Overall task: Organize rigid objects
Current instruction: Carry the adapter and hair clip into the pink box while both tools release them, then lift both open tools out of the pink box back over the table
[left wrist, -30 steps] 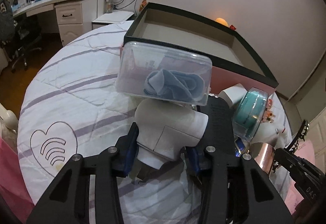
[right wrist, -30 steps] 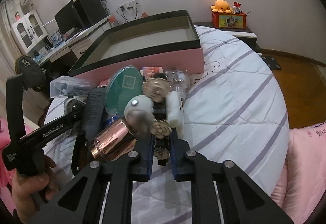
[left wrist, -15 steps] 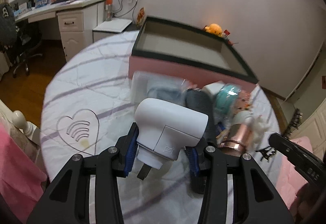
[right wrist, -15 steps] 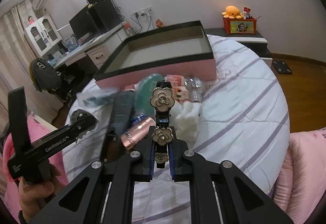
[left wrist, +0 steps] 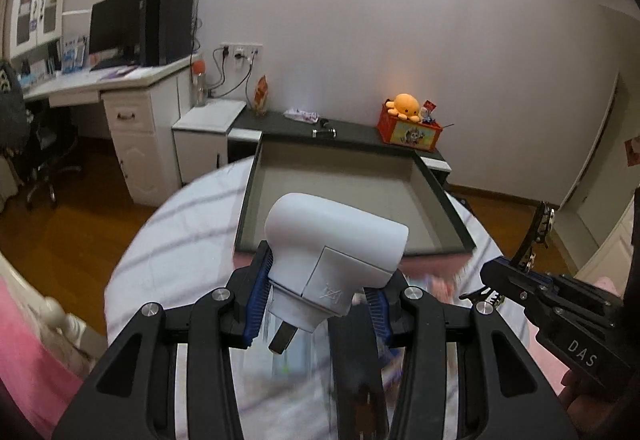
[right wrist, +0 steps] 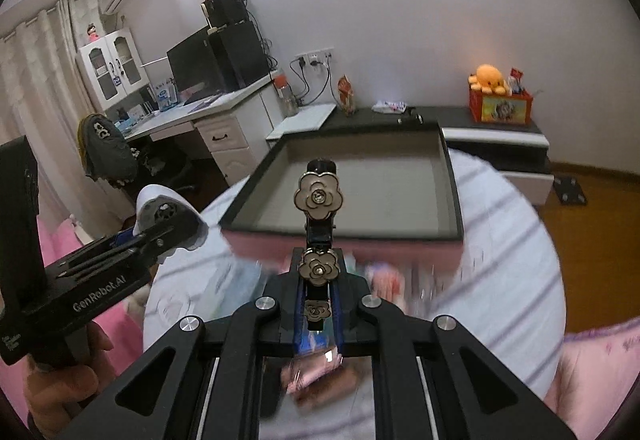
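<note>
In the left wrist view, a white plug adapter (left wrist: pixel 334 260) is clamped between the pads of the left gripper (left wrist: pixel 320 304), its metal prong pointing down toward the bed. The open pink box (left wrist: pixel 352 196) is seen straight ahead along the fingers and lower, at the bed's far edge, so a forward carry seems called for. The right gripper (left wrist: pixel 516 276) is seen at the right, level with it.

In the right wrist view, a black hair clip with cream flowers (right wrist: pixel 318 232) is pinched by the closed right gripper (right wrist: pixel 318 304), its long axis running forward toward the box (right wrist: pixel 352 184). Both hands appear about equally near the box. Remaining items on the bed (right wrist: pixel 508 216) are blurred
</note>
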Demonstrator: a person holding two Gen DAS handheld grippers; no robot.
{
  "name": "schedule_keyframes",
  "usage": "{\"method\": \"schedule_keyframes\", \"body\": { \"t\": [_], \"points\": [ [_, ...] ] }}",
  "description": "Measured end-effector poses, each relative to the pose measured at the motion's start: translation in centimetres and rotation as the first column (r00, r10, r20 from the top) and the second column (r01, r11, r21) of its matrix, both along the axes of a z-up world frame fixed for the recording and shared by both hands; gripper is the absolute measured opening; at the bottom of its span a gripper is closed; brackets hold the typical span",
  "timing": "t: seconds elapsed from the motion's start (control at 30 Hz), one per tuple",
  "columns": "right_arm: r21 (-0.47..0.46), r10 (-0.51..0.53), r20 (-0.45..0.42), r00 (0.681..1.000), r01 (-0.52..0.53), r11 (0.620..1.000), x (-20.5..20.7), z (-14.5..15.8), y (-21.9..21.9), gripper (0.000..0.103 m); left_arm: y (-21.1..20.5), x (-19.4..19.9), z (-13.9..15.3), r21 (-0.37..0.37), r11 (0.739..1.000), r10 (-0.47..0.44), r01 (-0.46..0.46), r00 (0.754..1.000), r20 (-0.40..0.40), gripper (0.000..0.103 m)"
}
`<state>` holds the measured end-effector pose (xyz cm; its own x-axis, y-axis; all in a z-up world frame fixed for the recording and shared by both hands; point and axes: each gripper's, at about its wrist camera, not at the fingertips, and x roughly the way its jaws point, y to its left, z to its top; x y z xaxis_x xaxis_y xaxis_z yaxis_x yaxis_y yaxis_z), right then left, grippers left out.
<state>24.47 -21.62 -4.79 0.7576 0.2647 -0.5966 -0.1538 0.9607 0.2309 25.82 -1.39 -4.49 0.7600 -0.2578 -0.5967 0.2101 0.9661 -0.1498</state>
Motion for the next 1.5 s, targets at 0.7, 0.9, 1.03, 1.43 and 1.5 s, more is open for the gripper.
{"method": "schedule_keyframes", "body": {
  "t": [0.7, 0.9, 1.03, 1.43, 1.5],
  "points": [
    [-0.127, -0.032, -0.245, 0.969, 0.001, 0.992, 17.7, -6.3, -1.4, 0.012, -4.8, 15.6, -6.0, 0.114, 0.993, 0.027, -0.011, 0.990, -0.139, 0.045],
    [-0.147, -0.051, -0.265, 0.963, 0.012, 0.989, 17.3, -6.6, -1.7, 0.066, -4.4, 15.0, -5.8, 0.143, 0.989, 0.069, -0.049, 0.989, -0.134, 0.069],
    [-0.123, -0.071, -0.232, 0.970, 0.043, 0.991, 16.0, -5.3, -2.7, 0.087, -2.8, 13.7, -4.2, 0.129, 0.987, 0.115, -0.101, 0.988, -0.108, 0.098],
    [-0.070, -0.127, -0.049, 0.991, 0.124, 0.990, 8.1, -0.7, -3.0, 0.103, 0.2, 3.1, 1.5, 0.113, 0.972, 0.199, -0.207, 0.977, 0.080, 0.103],
    [-0.069, -0.152, -0.019, 0.988, 0.150, 0.986, 6.3, -0.5, -3.1, 0.103, 0.8, 1.1, 1.9, 0.099, 0.967, 0.223, -0.233, 0.969, 0.110, 0.103]
  ]
}}
